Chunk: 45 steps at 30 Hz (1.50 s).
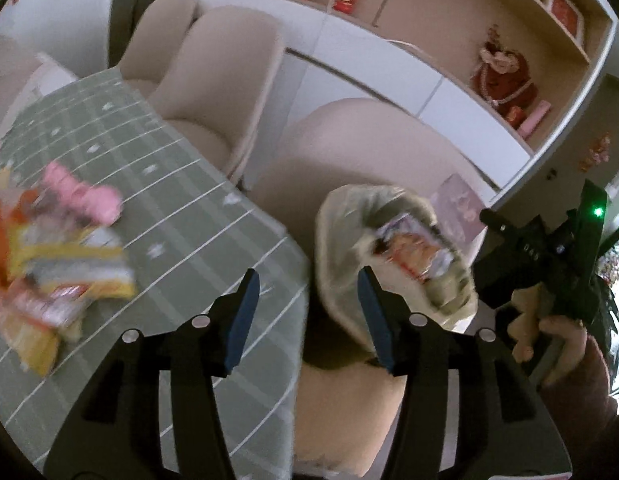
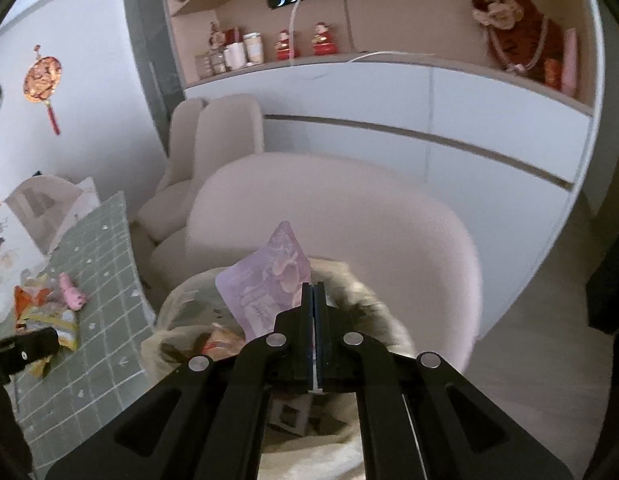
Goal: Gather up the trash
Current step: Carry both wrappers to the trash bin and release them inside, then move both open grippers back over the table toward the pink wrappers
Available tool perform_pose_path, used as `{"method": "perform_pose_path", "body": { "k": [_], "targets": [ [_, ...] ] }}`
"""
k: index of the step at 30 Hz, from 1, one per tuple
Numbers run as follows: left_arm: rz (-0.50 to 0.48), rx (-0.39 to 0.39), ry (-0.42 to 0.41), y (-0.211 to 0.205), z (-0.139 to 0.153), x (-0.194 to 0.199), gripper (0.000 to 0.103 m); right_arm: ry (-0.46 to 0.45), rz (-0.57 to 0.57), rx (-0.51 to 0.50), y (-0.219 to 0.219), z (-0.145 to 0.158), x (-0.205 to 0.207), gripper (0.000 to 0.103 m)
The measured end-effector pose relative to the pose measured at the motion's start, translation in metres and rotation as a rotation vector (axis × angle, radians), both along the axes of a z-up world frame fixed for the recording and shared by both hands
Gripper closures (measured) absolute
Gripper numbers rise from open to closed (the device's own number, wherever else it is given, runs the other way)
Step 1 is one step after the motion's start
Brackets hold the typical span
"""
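A pale trash bag (image 1: 393, 256) hangs open beside the table edge with an orange snack wrapper (image 1: 413, 252) inside it. My left gripper (image 1: 307, 292) is open and empty, above the gap between table and bag. A pile of wrappers (image 1: 57, 276) and a pink wrapper (image 1: 85, 196) lie on the green checked tablecloth (image 1: 169, 200). My right gripper (image 2: 313, 292) is shut on the bag's rim (image 2: 349, 292), next to a purple packet (image 2: 265, 284) that stands in the bag. The wrapper pile also shows in the right wrist view (image 2: 45, 308).
Beige chairs (image 1: 213, 80) stand along the table, one (image 2: 349, 216) right behind the bag. White cabinets (image 2: 429, 120) and a shelf with red figurines (image 2: 321, 40) fill the back wall. The right gripper's body (image 1: 549, 264) sits at the right of the left wrist view.
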<state>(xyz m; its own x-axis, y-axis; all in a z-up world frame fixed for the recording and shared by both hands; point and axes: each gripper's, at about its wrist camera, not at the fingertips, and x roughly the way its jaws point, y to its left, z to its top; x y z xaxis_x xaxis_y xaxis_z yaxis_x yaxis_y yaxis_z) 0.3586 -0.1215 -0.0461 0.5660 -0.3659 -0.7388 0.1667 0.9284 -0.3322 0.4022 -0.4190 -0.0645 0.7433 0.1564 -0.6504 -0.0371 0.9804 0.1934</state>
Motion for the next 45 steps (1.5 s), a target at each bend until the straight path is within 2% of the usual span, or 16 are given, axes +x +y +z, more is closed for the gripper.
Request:
{"method": "perform_pose_path", "body": {
  "k": [2, 4, 5, 6, 14, 20, 22, 24, 27, 30, 33, 37, 45],
  "targets": [
    [0.026, 0.0, 0.015, 0.015, -0.002, -0.007, 0.054, 0.014, -0.003, -0.015, 0.007, -0.004, 0.001, 0.097],
    [0.053, -0.001, 0.018, 0.029, -0.002, -0.014, 0.051, 0.009, -0.011, -0.019, 0.01, -0.005, -0.001, 0.09],
    [0.066, -0.002, 0.016, 0.037, -0.001, -0.018, 0.051, 0.007, -0.018, -0.011, 0.011, -0.005, -0.004, 0.077],
    [0.073, -0.002, 0.014, 0.043, 0.0, -0.021, 0.051, 0.004, -0.022, -0.001, 0.013, -0.005, -0.006, 0.07],
    [0.142, -0.011, 0.02, 0.114, 0.0, -0.057, 0.051, -0.003, -0.048, 0.006, 0.042, 0.009, -0.039, 0.069],
    [0.203, -0.023, -0.002, 0.185, 0.002, -0.086, 0.051, -0.03, -0.02, -0.011, 0.101, 0.036, -0.073, 0.069],
    [0.219, -0.022, -0.019, 0.208, 0.003, -0.095, 0.05, -0.04, 0.005, 0.001, 0.121, 0.043, -0.083, 0.061],
    [0.238, -0.01, -0.041, 0.233, 0.004, -0.104, 0.049, -0.055, 0.029, 0.009, 0.14, 0.049, -0.092, 0.049],
    [0.275, -0.013, -0.04, 0.264, 0.003, -0.112, 0.049, -0.042, 0.067, 0.038, 0.169, 0.051, -0.101, 0.048],
    [0.31, 0.003, -0.055, 0.291, 0.003, -0.118, 0.049, -0.025, 0.08, 0.002, 0.2, 0.048, -0.105, 0.048],
    [0.348, -0.02, -0.044, 0.315, -0.001, -0.114, 0.049, -0.017, 0.108, -0.028, 0.224, 0.046, -0.108, 0.048],
    [0.347, -0.039, -0.053, 0.334, -0.009, -0.094, 0.047, -0.005, 0.121, -0.071, 0.245, 0.042, -0.109, 0.048],
    [0.422, -0.083, -0.014, 0.374, -0.033, -0.014, 0.046, 0.058, 0.132, -0.081, 0.26, 0.021, -0.095, 0.048]
  ]
}}
